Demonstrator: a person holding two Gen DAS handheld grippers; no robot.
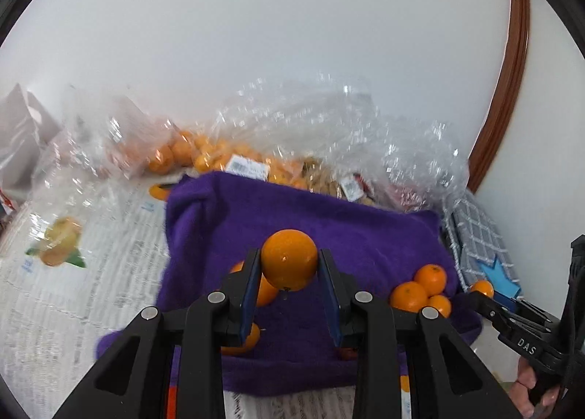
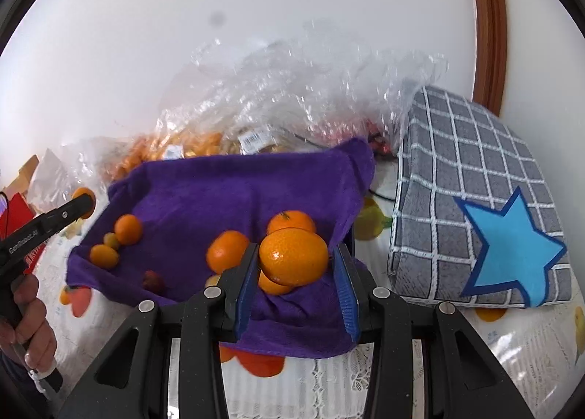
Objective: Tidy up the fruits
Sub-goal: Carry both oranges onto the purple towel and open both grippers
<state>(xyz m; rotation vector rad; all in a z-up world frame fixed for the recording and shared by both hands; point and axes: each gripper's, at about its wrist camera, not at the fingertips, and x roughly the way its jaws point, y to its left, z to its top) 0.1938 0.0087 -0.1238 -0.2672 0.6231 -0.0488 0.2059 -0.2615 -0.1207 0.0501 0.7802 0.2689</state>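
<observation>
Over the purple towel (image 1: 329, 221), the left gripper (image 1: 290, 282) holds an orange (image 1: 290, 259) between its blue-padded fingers (image 1: 251, 287). Both pads press against the sides of the fruit, which sits at the fingertips and bulges above and beyond them, lifted clear of the towel. Under and behind the left finger lie other oranges on the towel, partly hidden by it.

The right gripper (image 2: 294, 274) has a mandarin (image 2: 293, 255) between its fingers (image 2: 245, 283). The left pad touches the fruit's side; on the other side a narrow gap seems to show between the peel and the pad, so I cannot tell if it is truly pinched or only cradled. It sits near the fingertips, just in front of a small cluster of mandarins (image 2: 256, 243) on the near right part of the towel. In the left wrist view that same cluster (image 1: 424, 289) lies at the towel's right edge, with the right gripper's tip beside it.

Toward the towel's left side in the right wrist view lie three smaller orange fruits (image 2: 117, 241) and one reddish one (image 2: 153, 280). Behind the towel stand crumpled clear plastic bags (image 2: 292, 90) with more oranges inside. To the right of the towel rests a grey checked cushion (image 2: 475, 177) with a blue star. The towel lies on a tabletop (image 1: 73, 291) covered with a fruit-printed cloth.
</observation>
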